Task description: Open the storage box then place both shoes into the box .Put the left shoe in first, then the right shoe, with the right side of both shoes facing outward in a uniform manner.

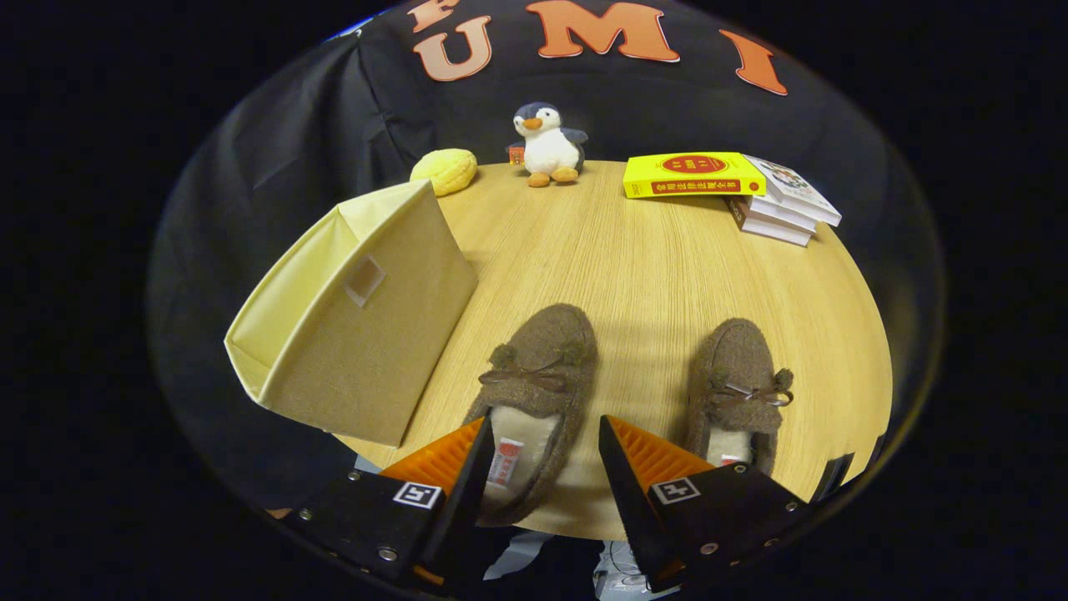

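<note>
Tool [542, 434] spread wide, gripping nothing, hovering over the heel of the left fuzzy brown moccasin slipper [534, 392]; its mate [738, 388] sits right, pale yellow fabric storage box [359, 334] left. Neither shoe boxed yet.

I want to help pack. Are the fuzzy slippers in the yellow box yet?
Not yet. Both slippers sit on the table beside the box; the hand-held gripper is open.

A staged recording booth: black cloth wall [334, 117] behind a round wooden table [634, 275] of household props.
</note>
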`<state>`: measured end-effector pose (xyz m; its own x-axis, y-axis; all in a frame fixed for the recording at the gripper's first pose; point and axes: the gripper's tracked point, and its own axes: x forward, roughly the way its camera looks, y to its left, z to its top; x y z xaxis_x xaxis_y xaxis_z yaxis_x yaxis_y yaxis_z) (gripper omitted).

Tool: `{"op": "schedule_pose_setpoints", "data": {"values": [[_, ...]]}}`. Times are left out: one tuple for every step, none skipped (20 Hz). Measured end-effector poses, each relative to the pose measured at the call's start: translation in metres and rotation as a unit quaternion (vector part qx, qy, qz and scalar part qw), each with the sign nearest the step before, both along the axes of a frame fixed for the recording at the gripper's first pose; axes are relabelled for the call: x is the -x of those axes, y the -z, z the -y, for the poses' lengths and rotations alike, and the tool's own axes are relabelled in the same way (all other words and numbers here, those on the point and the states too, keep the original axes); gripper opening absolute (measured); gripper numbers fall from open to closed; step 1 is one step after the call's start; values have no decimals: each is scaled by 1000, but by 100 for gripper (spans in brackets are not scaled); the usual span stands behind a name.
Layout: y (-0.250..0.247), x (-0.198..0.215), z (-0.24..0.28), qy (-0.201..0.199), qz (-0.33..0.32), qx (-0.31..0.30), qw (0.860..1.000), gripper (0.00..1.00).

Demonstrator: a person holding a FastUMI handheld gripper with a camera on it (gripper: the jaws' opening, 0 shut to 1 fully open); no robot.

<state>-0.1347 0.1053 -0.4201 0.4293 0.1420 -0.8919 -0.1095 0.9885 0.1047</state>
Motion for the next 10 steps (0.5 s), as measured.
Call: {"op": "schedule_pose_setpoints", "data": {"values": [[9,-2,2,0,1,6,1000,75],[16,-1,3,-2,-1,13,1000,73],[22,-4,4,0,-1,17,1000,71],[27,-9,5,8,6,19,1000,66],[32,-13,8,17,11,22,1000,61],[35,-18,10,23,14,26,999,54],[39,-20,9,26,11,26,999,51],[42,-21,5,26,9,25,999,43],[45,-22,4,23,10,31,999,40],[45,-22,6,22,11,43,999,32]]}}
